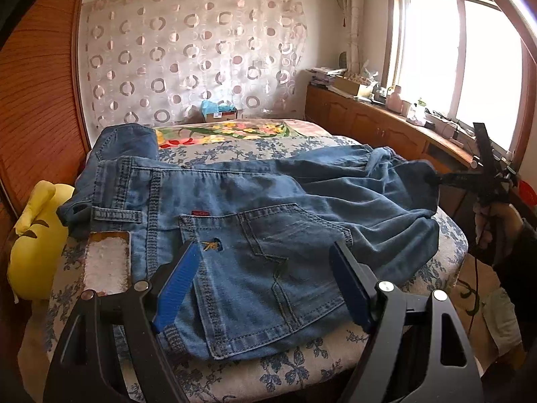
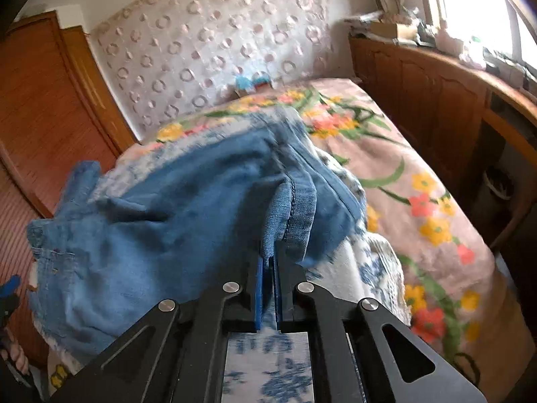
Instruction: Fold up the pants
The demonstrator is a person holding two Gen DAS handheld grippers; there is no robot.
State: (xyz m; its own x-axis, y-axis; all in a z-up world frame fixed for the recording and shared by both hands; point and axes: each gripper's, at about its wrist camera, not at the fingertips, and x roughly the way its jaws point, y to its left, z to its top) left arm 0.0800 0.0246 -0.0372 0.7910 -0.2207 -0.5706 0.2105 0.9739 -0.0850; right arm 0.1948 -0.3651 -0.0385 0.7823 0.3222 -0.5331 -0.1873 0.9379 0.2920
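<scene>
We see a circle-patterned curtain (image 1: 191, 57) behind the floral-covered bed (image 1: 302, 362), wooden cabinets (image 1: 369, 117) under a bright window (image 1: 459, 63).

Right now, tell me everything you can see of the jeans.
The jeans are mid-blue denim with lighter topstitching, a belt loop, a small red tag and a back pocket with yellow embroidery. They lie rumpled, seat side up, across the floral bedspread. The right gripper is shut on a hemmed edge of the fabric and holds that part raised off the bed. The left gripper stands open over the pocket area, its pads not pressing the cloth.
</scene>
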